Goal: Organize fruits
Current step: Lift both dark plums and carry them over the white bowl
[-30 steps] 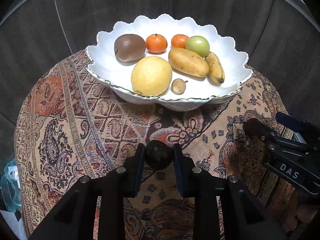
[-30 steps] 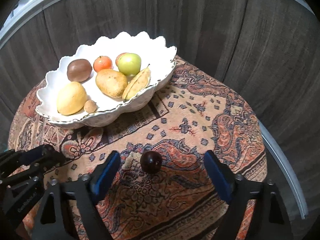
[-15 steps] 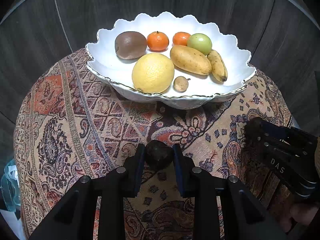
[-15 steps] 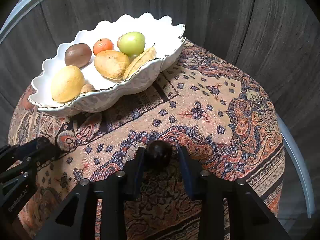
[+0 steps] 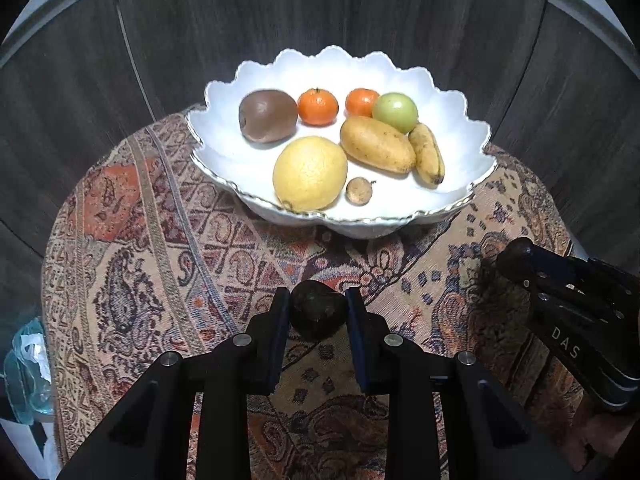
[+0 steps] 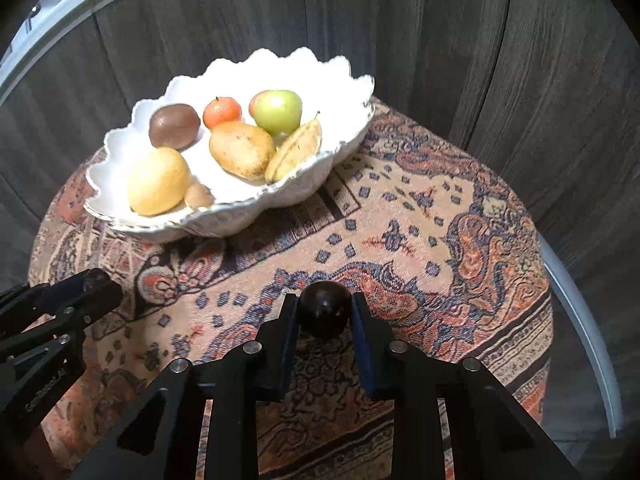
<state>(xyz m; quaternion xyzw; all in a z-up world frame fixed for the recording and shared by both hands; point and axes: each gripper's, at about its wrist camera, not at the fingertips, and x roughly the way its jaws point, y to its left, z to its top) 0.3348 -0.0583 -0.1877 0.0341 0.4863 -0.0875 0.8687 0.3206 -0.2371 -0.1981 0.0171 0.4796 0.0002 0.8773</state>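
My left gripper (image 5: 318,312) is shut on a dark wrinkled round fruit (image 5: 318,315) above the patterned cloth. In the right wrist view my right gripper (image 6: 325,314) is shut on a smooth dark plum (image 6: 325,312). Beyond both stands a white scalloped bowl (image 5: 456,200) (image 6: 304,192) holding a lemon (image 5: 310,174), a kiwi (image 5: 268,115), two tangerines (image 5: 318,107), a green apple (image 5: 395,112), a mango (image 5: 378,144), a small banana (image 5: 428,154) and a small brown fruit (image 5: 359,191). The right gripper also shows at the right edge (image 5: 516,258) of the left wrist view.
A round table under a paisley cloth (image 5: 140,240) (image 6: 440,220) carries everything. Dark wood panels (image 5: 200,20) rise behind it. A clear plastic bag (image 5: 24,364) lies off the table's left side. The table edge drops away on the right (image 6: 576,320).
The right gripper went from wide open around the plum to shut on it, and has lifted it a little. The left gripper kept its hold and stayed put.
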